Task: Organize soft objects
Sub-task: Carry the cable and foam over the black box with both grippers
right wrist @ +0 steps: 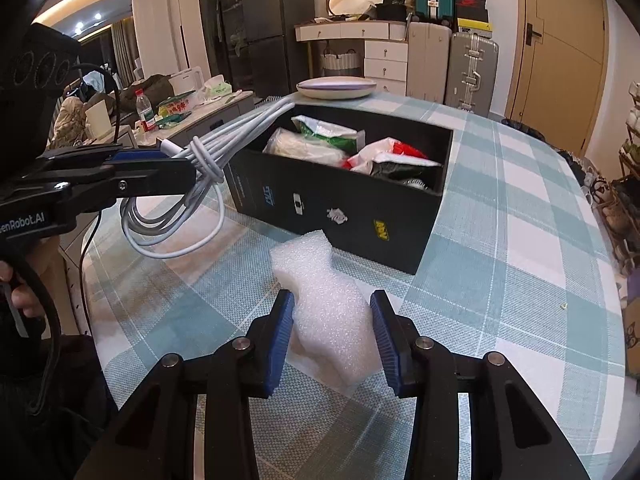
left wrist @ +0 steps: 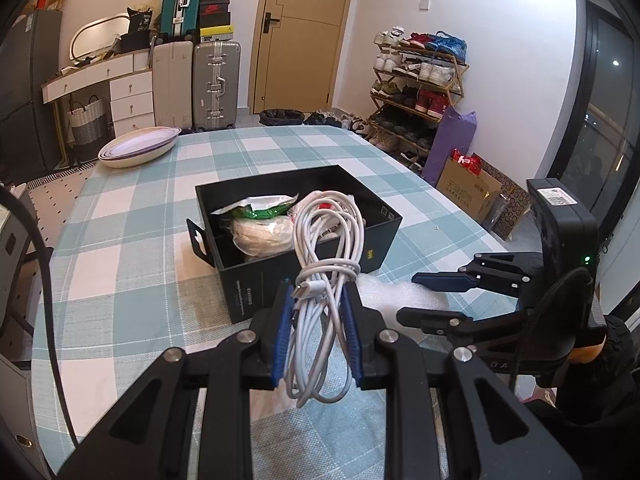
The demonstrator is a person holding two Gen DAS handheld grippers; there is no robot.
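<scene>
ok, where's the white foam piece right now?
The white foam piece lies on the checked tablecloth just in front of the black box, clamped between the right gripper pads, low centre of the right wrist view.

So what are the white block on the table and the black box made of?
White block: looks like expanded foam, matte with a grainy, beaded surface. Black box: probably printed cardboard, matte, with thin flat walls and logos on its side.
</scene>
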